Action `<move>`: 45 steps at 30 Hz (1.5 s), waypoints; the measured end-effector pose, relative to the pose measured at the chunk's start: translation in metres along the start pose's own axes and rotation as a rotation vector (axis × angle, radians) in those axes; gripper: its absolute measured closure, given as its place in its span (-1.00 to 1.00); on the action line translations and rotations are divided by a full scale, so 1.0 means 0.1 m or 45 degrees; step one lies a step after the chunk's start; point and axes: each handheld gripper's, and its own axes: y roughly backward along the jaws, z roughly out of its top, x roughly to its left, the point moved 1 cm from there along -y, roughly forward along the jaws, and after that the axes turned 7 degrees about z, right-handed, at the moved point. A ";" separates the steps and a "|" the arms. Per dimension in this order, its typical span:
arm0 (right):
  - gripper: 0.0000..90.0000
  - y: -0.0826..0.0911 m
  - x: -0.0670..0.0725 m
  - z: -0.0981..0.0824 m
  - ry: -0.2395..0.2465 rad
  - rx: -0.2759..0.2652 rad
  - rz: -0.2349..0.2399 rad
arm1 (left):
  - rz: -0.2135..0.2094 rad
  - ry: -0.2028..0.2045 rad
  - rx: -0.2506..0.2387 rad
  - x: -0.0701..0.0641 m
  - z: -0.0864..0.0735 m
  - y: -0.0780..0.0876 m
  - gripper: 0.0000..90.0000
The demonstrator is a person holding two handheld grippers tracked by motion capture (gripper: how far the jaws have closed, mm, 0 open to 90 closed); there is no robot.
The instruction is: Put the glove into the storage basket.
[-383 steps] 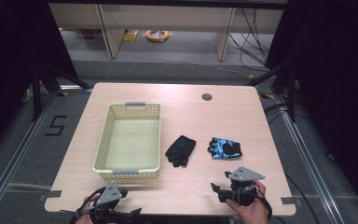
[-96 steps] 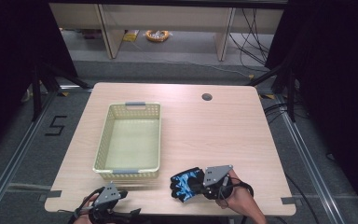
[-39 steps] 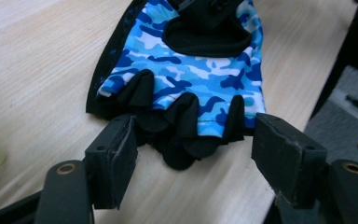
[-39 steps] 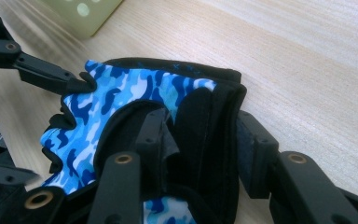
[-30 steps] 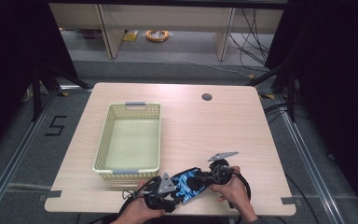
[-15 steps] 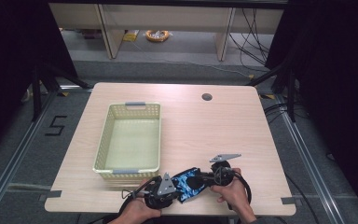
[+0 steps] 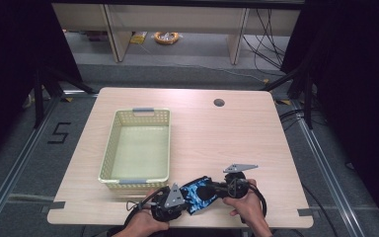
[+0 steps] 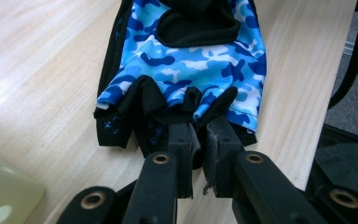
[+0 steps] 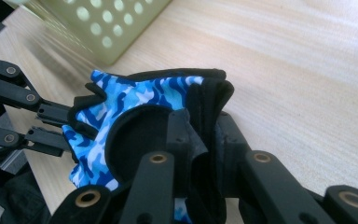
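A blue camouflage glove with black trim lies at the table's front edge, stretched between both grippers. My left gripper is shut on its short finger ends. In the high view the left gripper sits just left of the glove. My right gripper pinches the black cuff; its jaws have just been closing on it. That right gripper points left toward the left gripper. A black layer shows under the glove; I cannot tell if it is a second glove.
A pale yellow perforated basket stands empty just behind and to the left of the gloves, its corner close to the left gripper. A round cable hole sits near the table's far edge. The table's front edge runs right below both hands.
Both gloves have left the middle of the table, and the blue one is at the front edge. The left hand came over from the front left corner. Over the last second nothing visibly shifts.
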 end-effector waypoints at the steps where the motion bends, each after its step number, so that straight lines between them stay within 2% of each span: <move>1: 0.78 0.02 0.02 0.01 0.003 -0.011 -0.004 | -0.007 0.002 -0.006 0.00 0.00 0.01 0.82; 2: 0.78 0.03 0.03 0.01 0.003 -0.020 0.001 | -0.019 0.012 -0.011 0.00 0.01 0.02 0.82; 3: 0.78 0.04 0.07 0.02 -0.031 -0.029 0.008 | -0.001 -0.002 -0.010 0.02 0.02 0.04 0.82; 4: 0.78 0.06 0.06 0.03 0.014 -0.036 0.007 | 0.000 -0.006 -0.014 0.02 0.02 0.06 0.82; 5: 0.79 0.07 0.09 0.04 0.001 -0.046 0.014 | 0.001 -0.031 -0.025 0.04 0.03 0.06 0.82; 7: 0.79 0.09 0.10 0.05 0.029 -0.059 0.014 | -0.002 0.013 -0.034 0.02 0.03 0.08 0.82; 8: 0.79 0.10 0.11 0.05 0.032 -0.060 0.011 | -0.003 0.011 -0.033 0.02 0.04 0.09 0.82; 9: 0.80 0.11 0.12 0.05 0.025 -0.060 0.022 | 0.009 -0.003 -0.031 0.02 0.04 0.10 0.82; 10: 0.80 0.12 0.12 0.05 0.045 -0.074 0.010 | 0.000 -0.018 -0.027 0.02 0.05 0.12 0.82; 11: 0.80 0.13 0.14 0.06 0.022 -0.069 0.019 | 0.003 -0.024 -0.037 0.02 0.07 0.13 0.82; 13: 0.80 0.18 0.16 0.05 0.031 -0.100 -0.003 | -0.005 -0.014 -0.058 0.02 0.10 0.15 0.82; 14: 0.80 0.20 0.17 0.05 0.037 -0.102 -0.007 | -0.004 -0.032 -0.065 0.03 0.12 0.18 0.82; 15: 0.80 0.22 0.22 0.05 -0.008 -0.115 0.010 | -0.006 -0.022 -0.068 0.03 0.13 0.20 0.82; 16: 0.80 0.25 0.22 0.06 0.035 -0.129 0.005 | 0.004 -0.031 -0.068 0.03 0.14 0.22 0.82; 21: 0.80 0.33 0.32 0.12 0.052 -0.163 0.004 | 0.009 -0.062 -0.093 0.04 0.22 0.36 0.82; 22: 0.80 0.35 0.37 0.13 0.008 -0.157 0.012 | 0.003 -0.051 -0.095 0.04 0.24 0.38 0.82; 23: 0.80 0.35 0.38 0.15 0.045 -0.171 0.000 | 0.003 -0.068 -0.083 0.07 0.26 0.41 0.82; 24: 0.80 0.37 0.40 0.18 0.033 -0.164 0.013 | -0.013 -0.046 -0.102 0.08 0.27 0.42 0.82; 25: 0.80 0.39 0.41 0.21 0.060 -0.169 0.007 | -0.004 -0.058 -0.099 0.10 0.30 0.45 0.82; 28: 0.80 0.44 0.45 0.32 0.104 -0.190 0.005 | -0.006 -0.034 -0.117 0.15 0.36 0.53 0.82; 29: 0.80 0.46 0.50 0.35 0.074 -0.178 0.015 | -0.003 -0.033 -0.133 0.17 0.38 0.56 0.82; 31: 0.80 0.48 0.54 0.45 0.118 -0.197 0.009 | 0.011 -0.052 -0.129 0.21 0.42 0.63 0.82; 32: 0.80 0.49 0.56 0.49 0.121 -0.192 0.015 | 0.021 -0.038 -0.133 0.24 0.45 0.68 0.82; 33: 0.80 0.50 0.60 0.54 0.128 -0.204 0.011 | 0.022 -0.052 -0.138 0.26 0.46 0.70 0.82; 34: 0.80 0.51 0.60 0.59 0.166 -0.213 0.007 | 0.036 -0.048 -0.139 0.29 0.48 0.75 0.82; 35: 0.80 0.52 0.64 0.64 0.178 -0.205 0.012 | 0.048 -0.056 -0.150 0.33 0.51 0.80 0.82; 36: 0.80 0.52 0.67 0.71 0.187 -0.220 0.016 | 0.055 -0.043 -0.157 0.35 0.52 0.84 0.82; 37: 0.80 0.52 0.71 0.76 0.179 -0.217 0.019 | 0.071 -0.058 -0.158 0.38 0.53 0.88 0.82; 40: 0.80 0.52 0.76 0.90 0.220 -0.212 0.014 | 0.084 -0.062 -0.168 0.47 0.57 0.99 0.82; 42: 0.80 0.48 0.80 0.99 0.240 -0.223 0.029 | 0.104 -0.062 -0.154 0.54 0.58 1.07 0.82; 43: 0.80 0.47 0.83 1.02 0.221 -0.205 0.025 | 0.099 -0.037 -0.161 0.56 0.57 1.09 0.82; 44: 0.80 0.44 0.84 1.07 0.240 -0.214 0.039 | 0.104 -0.023 -0.162 0.59 0.56 1.10 0.82; 45: 0.81 0.42 0.85 1.10 0.254 -0.203 0.026 | 0.105 -0.017 -0.159 0.62 0.55 1.12 0.82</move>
